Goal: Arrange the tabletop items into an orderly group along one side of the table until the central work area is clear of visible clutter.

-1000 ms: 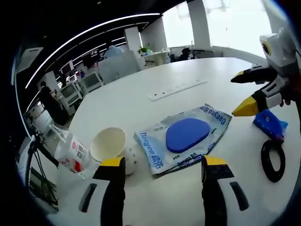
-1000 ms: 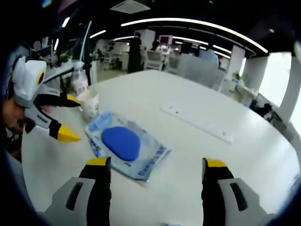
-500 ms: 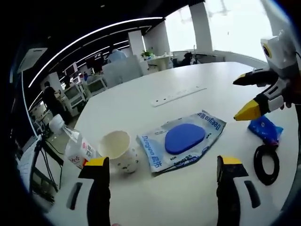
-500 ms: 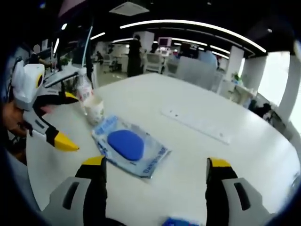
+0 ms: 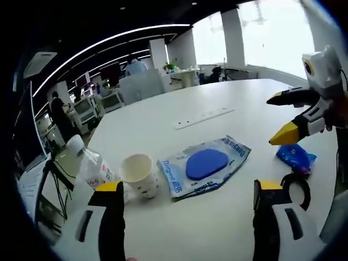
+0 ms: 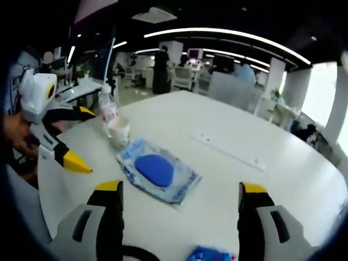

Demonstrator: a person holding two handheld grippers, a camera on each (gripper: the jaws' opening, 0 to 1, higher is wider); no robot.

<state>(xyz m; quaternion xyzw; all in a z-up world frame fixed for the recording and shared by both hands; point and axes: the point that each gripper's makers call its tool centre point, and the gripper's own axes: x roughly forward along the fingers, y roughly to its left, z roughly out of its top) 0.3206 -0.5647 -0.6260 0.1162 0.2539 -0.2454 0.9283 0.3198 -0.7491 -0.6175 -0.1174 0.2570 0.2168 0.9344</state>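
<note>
Grippers, your left gripper (image 5: 187, 187) and right gripper (image 6: 179, 190), gape wide, holding nothing, near the blue pouch (image 5: 205, 165) and paper cup (image 5: 139, 174).

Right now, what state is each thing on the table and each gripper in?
Paper cup: upright, open top.
Plastic bottle: lying tilted beside the cup.
Blue pouch: flat, sealed.
Small blue packet: crumpled.
Black ring: lying flat.
Left gripper: open.
Right gripper: open.

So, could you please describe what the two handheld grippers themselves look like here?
Both match: the left gripper and right gripper have black jaws with yellow tips on pale grey bodies with dark slots. Seen side-on, each has a white housing marked with a yellow ring.
</note>
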